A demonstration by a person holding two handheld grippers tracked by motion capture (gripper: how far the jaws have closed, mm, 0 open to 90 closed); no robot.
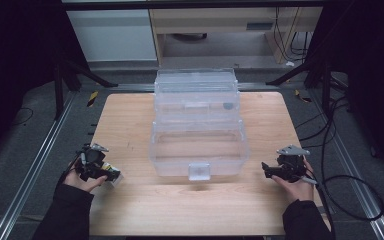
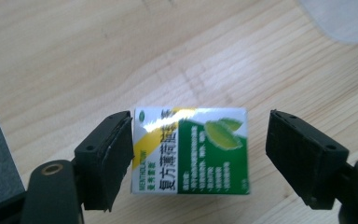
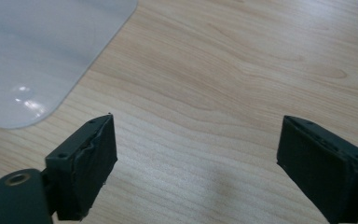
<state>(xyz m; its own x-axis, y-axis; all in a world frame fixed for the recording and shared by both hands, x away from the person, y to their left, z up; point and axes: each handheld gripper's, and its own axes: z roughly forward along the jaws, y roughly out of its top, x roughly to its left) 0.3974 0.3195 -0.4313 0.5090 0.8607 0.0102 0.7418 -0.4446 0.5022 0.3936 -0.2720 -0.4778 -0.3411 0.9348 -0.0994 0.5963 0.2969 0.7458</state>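
A small green and white box (image 2: 190, 150) is seen lying on the wooden table (image 1: 190, 210), near its left front corner, and it sits between the jaws of the left gripper (image 2: 198, 158). One jaw is touching the side of the small green and white box or is just beside it, while a gap is seen at the other jaw, so the left gripper is spread wide and the small box is not squeezed yet. In the high view the left gripper (image 1: 99, 169) is held low by the left hand (image 1: 82, 181), with the small box (image 1: 113, 175) at its tip. The right gripper (image 3: 196, 158) is spread wide too, and nothing is held in it; bare wood is seen between its jaws. It is held by the right hand (image 1: 296, 186) near the right front of the table (image 3: 242, 70). A big clear plastic box (image 1: 199, 145) with an upper tray stands in the middle of the table, well apart from both grippers, and a corner of it is seen in the right gripper view (image 3: 42, 51). Some things could go wrong from here. The small box is light, so it may be pushed sideways by the one jaw that is close and slide away before it is pinched. If it is squeezed too hard, the thin card may be bent. If it is pinched only at an edge, it may tip or be dropped on the way to the clear box, and the latch or wall of the clear box may be bumped
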